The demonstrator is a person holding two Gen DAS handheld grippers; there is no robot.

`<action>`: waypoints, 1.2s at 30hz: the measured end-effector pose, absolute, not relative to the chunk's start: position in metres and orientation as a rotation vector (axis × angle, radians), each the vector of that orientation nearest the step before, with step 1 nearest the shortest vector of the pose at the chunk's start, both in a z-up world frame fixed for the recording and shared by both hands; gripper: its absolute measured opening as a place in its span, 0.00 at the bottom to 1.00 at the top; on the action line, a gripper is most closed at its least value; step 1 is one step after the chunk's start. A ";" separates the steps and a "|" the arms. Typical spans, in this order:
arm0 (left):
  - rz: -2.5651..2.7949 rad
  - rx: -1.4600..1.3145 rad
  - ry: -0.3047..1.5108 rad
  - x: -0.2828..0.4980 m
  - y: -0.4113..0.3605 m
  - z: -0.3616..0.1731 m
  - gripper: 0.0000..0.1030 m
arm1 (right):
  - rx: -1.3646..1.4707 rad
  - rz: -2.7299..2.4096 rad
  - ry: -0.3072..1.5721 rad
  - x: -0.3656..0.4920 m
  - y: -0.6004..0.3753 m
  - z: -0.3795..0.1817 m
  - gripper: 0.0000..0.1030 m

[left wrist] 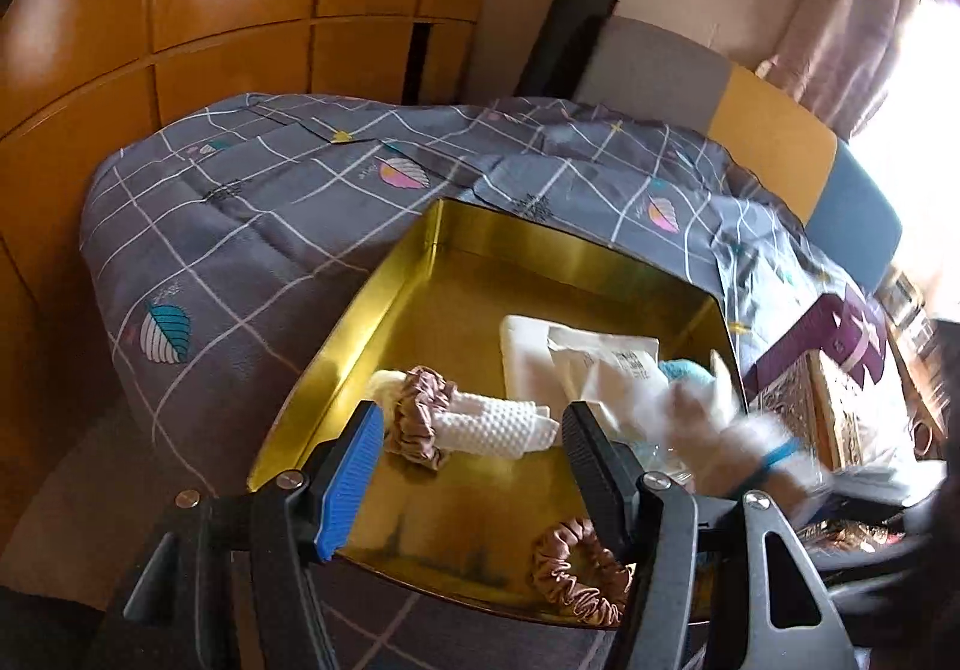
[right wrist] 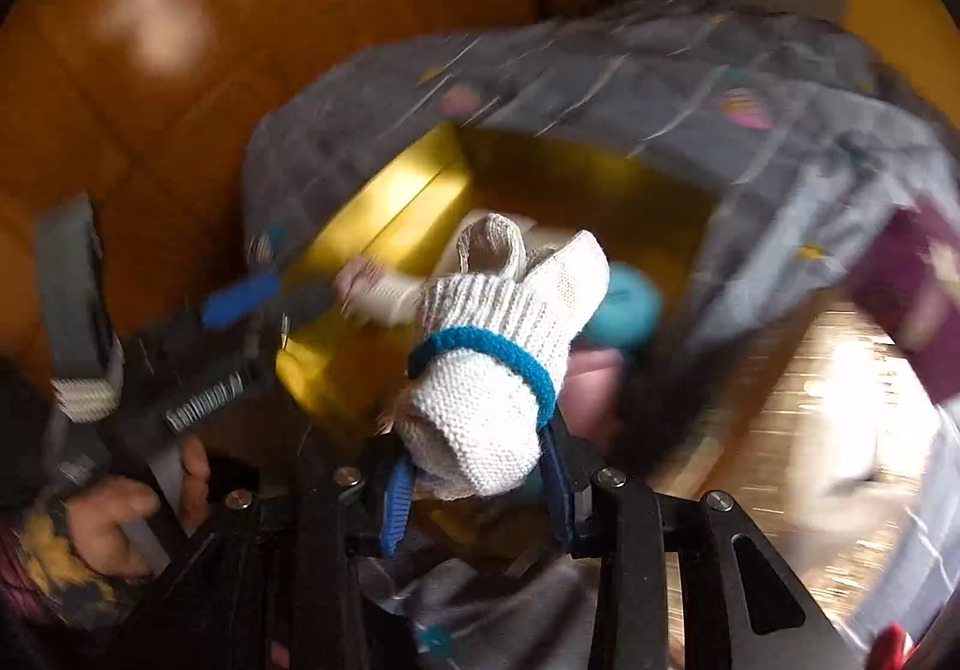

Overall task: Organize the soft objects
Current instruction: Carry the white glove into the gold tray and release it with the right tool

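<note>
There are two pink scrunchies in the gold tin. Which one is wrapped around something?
The farther scrunchie, at the tin's left side: it encircles a rolled white cloth. The near scrunchie lies loose by the front edge.

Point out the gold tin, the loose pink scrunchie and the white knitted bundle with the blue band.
gold tin (left wrist: 360,304): left wrist view, its left inner wall.
pink scrunchie (left wrist: 579,574): left wrist view, its ruffled ring.
white knitted bundle (right wrist: 486,370): right wrist view, its banded middle.

L tool jaws apart – R tool clamped.
</note>
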State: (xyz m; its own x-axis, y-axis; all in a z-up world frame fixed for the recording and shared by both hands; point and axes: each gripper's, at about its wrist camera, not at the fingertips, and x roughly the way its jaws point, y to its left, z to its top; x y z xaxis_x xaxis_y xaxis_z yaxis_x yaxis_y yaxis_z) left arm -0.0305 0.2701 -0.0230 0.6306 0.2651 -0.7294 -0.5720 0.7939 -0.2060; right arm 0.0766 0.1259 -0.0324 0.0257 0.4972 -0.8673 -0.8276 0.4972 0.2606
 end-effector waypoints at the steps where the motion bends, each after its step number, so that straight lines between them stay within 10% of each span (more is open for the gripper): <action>1: 0.496 -0.447 0.742 -0.032 0.271 -0.022 0.61 | -0.377 1.052 1.163 0.075 0.135 -0.044 0.36; 12: 0.439 -0.411 0.781 -0.029 0.250 -0.028 0.61 | -0.450 0.890 1.155 0.087 0.171 -0.105 0.39; 17: 0.426 -0.406 0.771 -0.030 0.246 -0.026 0.61 | -0.437 0.901 1.064 0.071 0.156 -0.086 0.79; 36: 0.388 -0.368 0.738 -0.040 0.227 -0.012 0.61 | -0.423 0.738 0.630 0.021 0.070 -0.004 0.88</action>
State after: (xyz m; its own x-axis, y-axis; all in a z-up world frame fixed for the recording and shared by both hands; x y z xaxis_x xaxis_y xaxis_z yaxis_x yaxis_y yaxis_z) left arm -0.0404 0.2271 -0.0123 0.6759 0.2099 -0.7064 -0.4631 0.8667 -0.1856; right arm 0.0213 0.0704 -0.0044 0.5712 0.4866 -0.6610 -0.7291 0.6707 -0.1363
